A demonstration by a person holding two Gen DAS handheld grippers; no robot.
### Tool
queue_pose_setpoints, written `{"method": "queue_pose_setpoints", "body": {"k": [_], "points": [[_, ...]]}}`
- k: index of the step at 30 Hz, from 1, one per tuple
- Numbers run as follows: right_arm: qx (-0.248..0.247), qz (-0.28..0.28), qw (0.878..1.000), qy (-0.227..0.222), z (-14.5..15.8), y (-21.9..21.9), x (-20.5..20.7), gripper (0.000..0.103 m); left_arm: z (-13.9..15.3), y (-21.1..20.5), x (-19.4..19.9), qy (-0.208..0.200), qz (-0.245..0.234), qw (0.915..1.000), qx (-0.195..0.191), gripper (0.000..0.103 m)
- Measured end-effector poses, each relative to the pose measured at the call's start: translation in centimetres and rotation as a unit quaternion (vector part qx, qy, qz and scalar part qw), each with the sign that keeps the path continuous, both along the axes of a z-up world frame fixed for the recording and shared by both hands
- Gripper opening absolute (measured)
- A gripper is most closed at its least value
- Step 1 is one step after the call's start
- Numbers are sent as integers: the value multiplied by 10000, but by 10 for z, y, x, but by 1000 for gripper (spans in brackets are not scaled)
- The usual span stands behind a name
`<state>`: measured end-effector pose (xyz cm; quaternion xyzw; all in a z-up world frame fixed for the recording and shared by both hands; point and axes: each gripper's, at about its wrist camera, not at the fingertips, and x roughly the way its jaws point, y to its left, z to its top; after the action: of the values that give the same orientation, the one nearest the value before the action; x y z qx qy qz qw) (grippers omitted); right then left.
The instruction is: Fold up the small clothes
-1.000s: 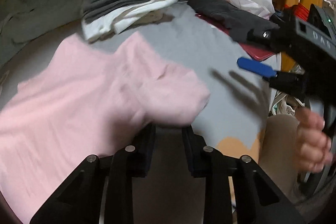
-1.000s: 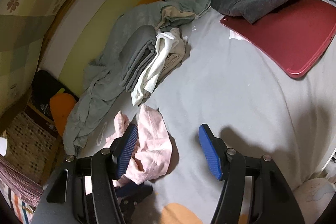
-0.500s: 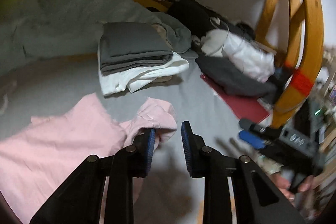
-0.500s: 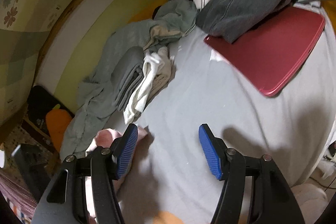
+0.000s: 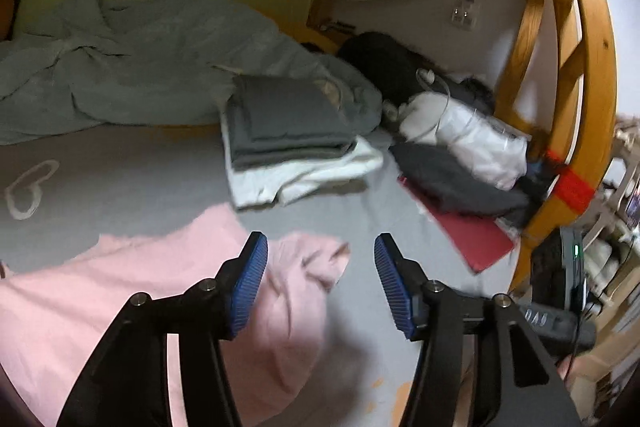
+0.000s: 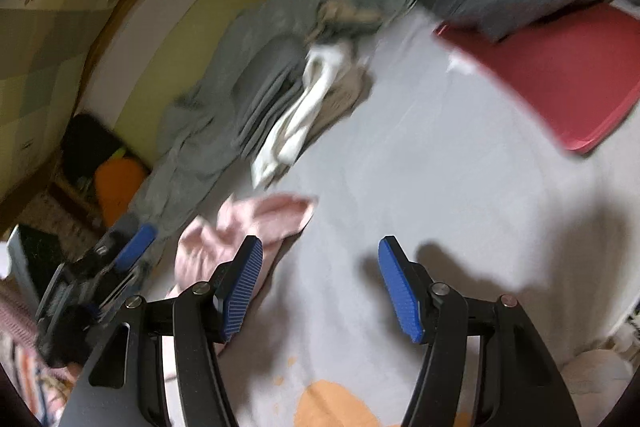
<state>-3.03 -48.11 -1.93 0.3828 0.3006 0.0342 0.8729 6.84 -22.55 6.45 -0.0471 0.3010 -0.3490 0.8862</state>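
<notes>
From the left wrist view, the left claw is seen with its jaws opening, and nothing is pressed between the pads. The pink garment is spread on the grey bed sheet toward the near left edge of the bed, one folded-over corner lying loose just under and beyond the left pad. A release after one fold is judged to be the step in hand. Farther in, a stack of folded clothes, dark grey over white, is set near the middle of the bed, with a rumpled grey-green blanket along the far edge. A red board is lodged under a dark heap at the right edge. Some lettering is carried on the other handset at the lower right, but it appears reversed and cannot be read with confidence.

From the right wrist view, the right claw is held with its jaws apart and empty above bare sheet. The pink garment is found just beyond its left pad, bunched, though the blur leaves its exact shape uncertain. The left claw is glimpsed at the far left.

Next, a fresh edge of the pink cloth would need to be pinched by both claws and carried across evenly. No brand or label is legible.
</notes>
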Motion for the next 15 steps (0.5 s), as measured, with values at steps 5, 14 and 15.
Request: {"method": "queue_pose_setpoints", "body": {"k": [5,14,15], "points": [[66,1017,9931,574,-3,7,50,60,-28,9,-5,280,-50,9996,16,55],[-604,2364,9599,1377,-13,-6,144,33,-42,-43,29,461,-737,9942,639,37],[-740,2390,9604,1226,-10,-2,146,34,-44,-49,32,477,-833,9925,759,37]]}}
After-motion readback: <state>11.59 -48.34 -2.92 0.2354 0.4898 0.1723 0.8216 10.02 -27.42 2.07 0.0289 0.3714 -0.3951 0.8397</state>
